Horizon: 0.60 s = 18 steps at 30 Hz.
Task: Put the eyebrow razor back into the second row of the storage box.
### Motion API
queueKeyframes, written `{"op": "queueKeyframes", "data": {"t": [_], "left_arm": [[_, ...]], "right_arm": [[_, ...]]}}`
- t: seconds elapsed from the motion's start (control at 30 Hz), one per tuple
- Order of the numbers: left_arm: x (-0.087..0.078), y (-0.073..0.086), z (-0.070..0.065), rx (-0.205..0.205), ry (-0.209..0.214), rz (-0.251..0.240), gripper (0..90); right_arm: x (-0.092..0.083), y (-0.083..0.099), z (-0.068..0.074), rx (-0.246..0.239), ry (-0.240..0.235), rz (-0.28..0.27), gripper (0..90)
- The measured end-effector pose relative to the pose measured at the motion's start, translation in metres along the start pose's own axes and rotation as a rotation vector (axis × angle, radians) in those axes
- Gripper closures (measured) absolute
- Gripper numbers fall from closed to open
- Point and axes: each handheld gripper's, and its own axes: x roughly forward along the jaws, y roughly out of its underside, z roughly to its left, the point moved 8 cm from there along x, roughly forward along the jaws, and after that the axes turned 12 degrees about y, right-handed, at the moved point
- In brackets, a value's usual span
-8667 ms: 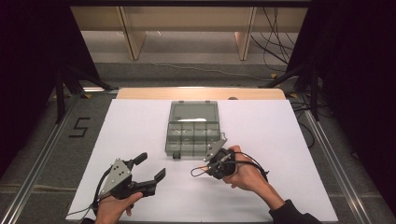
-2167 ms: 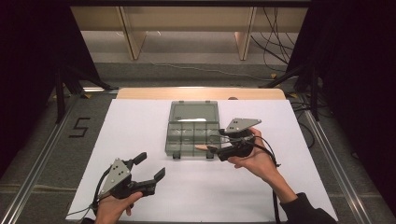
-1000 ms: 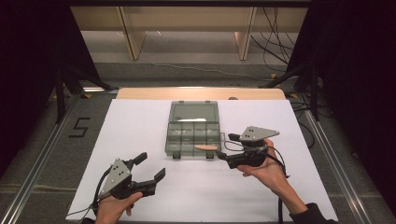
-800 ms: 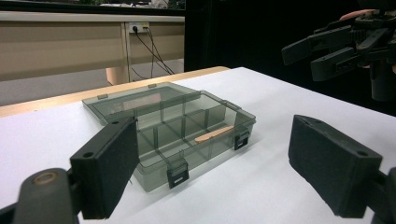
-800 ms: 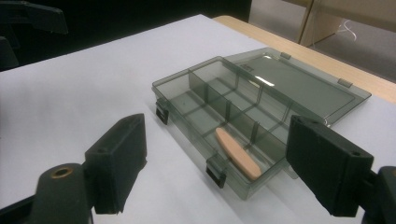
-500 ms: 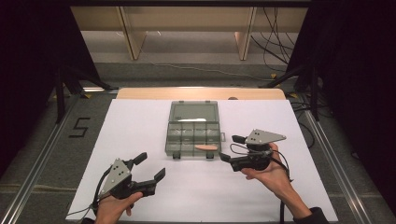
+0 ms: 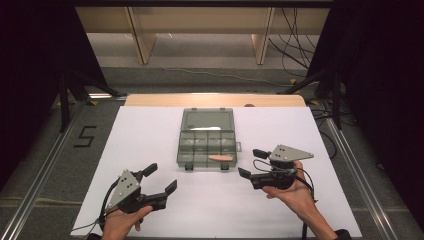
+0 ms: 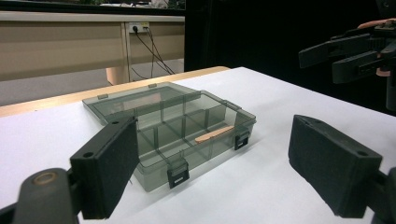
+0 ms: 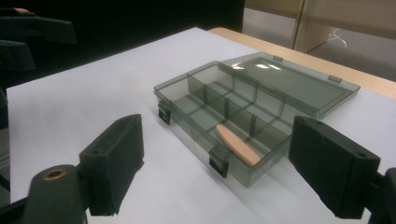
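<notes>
Scene: one white worktop (image 7: 150, 130) carrying one smoke-grey compartment box (image 7: 206, 145), its lid folded open toward the far side.
Item in work: one flat wooden stick (image 7: 220, 158), tan, rounded at the ends.
Item position: inside the box, in the near-right compartment, lying lengthwise along the near wall, one end resting up on a divider.
Left gripper (image 7: 161, 179): near-left on the worktop, well apart from the box; jaws wide open, nothing held.
Right gripper (image 7: 252, 163): just right of the box's near-right corner; jaws wide open, nothing held, pointing left toward the stick.
Count, boxes: one, with two latches on the near wall and two hinges on the far lid edge.
Count, compartments: eight judged, in two rows of four; the far row is partly hard to read through the tinted plastic.
Count, sticks: one.
Count, grippers: two.
Risk 1: the stick sits tilted on a divider, so closing the lid could jam on it.
Risk 2: the box is light and unrestrained; a one-sided push on the lid or latch would likely slide it across the smooth worktop.
Risk 3: open jaws passing the near-right corner may catch the latch and drag the box.
</notes>
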Motion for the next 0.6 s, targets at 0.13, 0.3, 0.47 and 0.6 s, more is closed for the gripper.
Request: {"op": "queueKeyframes", "data": {"t": [0.13,0.3,0.47,0.6], "left_arm": [[-0.0002,-0.0001,0.0004,0.0,0.0,-0.001,15.9],[-0.0007,-0.0003,0.001,-0.002,-0.004,-0.003,15.9],[-0.0005,-0.0002,0.0007,-0.001,-0.002,-0.001,15.9],[-0.0005,-0.0001,0.0006,-0.001,-0.001,-0.001,15.9]], "right_arm": [[-0.0026,0.0008,0.0004,0.007,0.011,-0.022,19.3],[-0.0062,0.0043,0.0,0.009,0.025,-0.031,19.3],[-0.0085,0.0072,0.0007,0.022,0.023,-0.038,19.1],[-0.0102,0.0091,0.0015,0.022,0.023,-0.044,18.2]]}}
